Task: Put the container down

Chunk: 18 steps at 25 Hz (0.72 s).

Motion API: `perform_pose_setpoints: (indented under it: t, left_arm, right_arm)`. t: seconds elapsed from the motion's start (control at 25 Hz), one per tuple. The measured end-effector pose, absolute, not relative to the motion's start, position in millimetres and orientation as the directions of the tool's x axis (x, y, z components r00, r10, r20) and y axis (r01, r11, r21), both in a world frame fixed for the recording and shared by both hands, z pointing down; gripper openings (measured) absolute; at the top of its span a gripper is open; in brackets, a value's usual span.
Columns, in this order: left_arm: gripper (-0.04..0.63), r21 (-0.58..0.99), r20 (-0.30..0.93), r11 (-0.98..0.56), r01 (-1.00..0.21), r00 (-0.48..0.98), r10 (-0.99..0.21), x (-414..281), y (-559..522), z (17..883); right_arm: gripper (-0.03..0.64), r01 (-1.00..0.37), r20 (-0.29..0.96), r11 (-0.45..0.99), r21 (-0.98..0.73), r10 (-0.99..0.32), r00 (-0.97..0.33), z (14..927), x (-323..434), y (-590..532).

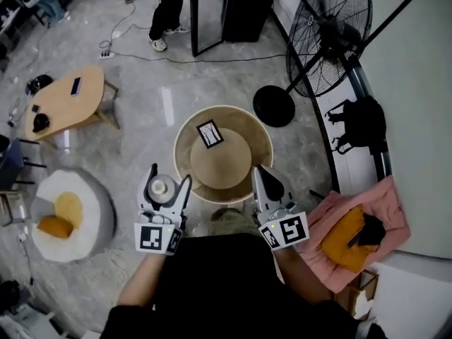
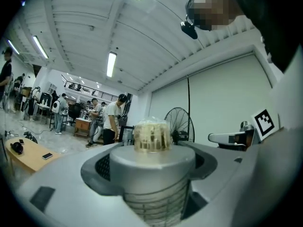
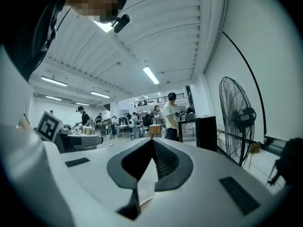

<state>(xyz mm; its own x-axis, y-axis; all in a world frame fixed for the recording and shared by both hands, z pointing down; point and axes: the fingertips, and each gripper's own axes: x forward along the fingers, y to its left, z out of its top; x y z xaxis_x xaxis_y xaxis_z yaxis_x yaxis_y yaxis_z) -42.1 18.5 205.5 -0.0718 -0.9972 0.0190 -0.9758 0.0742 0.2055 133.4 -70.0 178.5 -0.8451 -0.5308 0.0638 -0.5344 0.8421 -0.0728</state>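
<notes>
While left gripper [image 1: 169,176] clamps container [image 2: 152,167], base cut off; right gripper [image 3: 152,144] pinched together, empty.

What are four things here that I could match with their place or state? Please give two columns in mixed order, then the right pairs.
Things:
1. container
2. right hand-held gripper
3. marker card
4. standing fan

Places or states:
A. lies on the round table
B. stands on the floor
C. held in the left hand-held gripper
D. shut, with nothing between its jaws

Pairs: 1-C, 2-D, 3-A, 4-B
</notes>
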Motion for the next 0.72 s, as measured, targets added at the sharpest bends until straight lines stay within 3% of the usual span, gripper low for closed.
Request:
perform_pose_setpoints:
  t: [0.36, 0.72]
  left_arm:
    - [0.368, 0.183, 0.12, 0.216, -0.959, -0.196, -0.973, -12, -52, 282]
    - [0.368, 0.14, 0.244, 0.102, -0.985, -0.065, -0.968, -26, -109, 406]
  right_arm:
    - [0.021, -0.433, 0.19, 0.899, -0.066, -0.415, -0.89, 268, 156, -148]
    - [0.021, -0.516, 0.295, 0.85, -0.105, -0.469, -0.833, 358, 132, -192]
